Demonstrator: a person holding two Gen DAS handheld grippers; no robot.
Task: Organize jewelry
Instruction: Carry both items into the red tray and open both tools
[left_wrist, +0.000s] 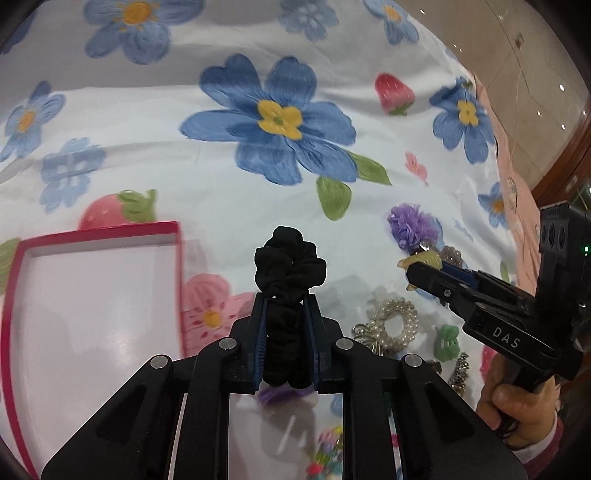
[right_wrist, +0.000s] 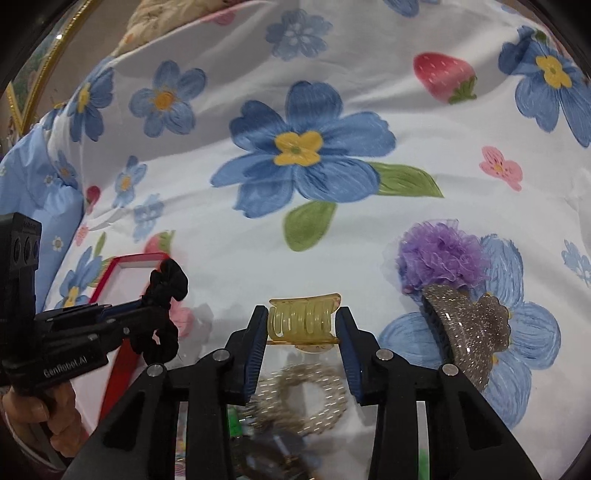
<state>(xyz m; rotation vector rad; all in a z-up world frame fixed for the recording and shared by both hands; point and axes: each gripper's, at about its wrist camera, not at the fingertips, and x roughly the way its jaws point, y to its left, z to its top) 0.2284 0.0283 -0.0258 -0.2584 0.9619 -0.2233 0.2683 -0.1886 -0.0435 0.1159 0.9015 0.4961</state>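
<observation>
My left gripper (left_wrist: 286, 306) is shut on a black scrunchie (left_wrist: 290, 266), which bunches up above the fingertips over the flowered bedsheet. The same scrunchie (right_wrist: 164, 291) shows at the left of the right wrist view, held beside the red box. My right gripper (right_wrist: 303, 317) is shut on a translucent yellow claw clip (right_wrist: 301, 319), squeezed between both pads. In the left wrist view that clip (left_wrist: 423, 260) peeks out of the right gripper at the right. A red-rimmed open box (left_wrist: 92, 306) with a white inside lies to the lower left of the left gripper.
On the sheet lie a purple ruffled hair piece (right_wrist: 439, 258), a glittery grey claw clip (right_wrist: 469, 332), a pearl bead scrunchie (left_wrist: 397, 325), a small green clip (left_wrist: 447, 341) and several small colourful pieces (left_wrist: 328, 450). A hand (left_wrist: 517, 402) holds the right gripper's handle.
</observation>
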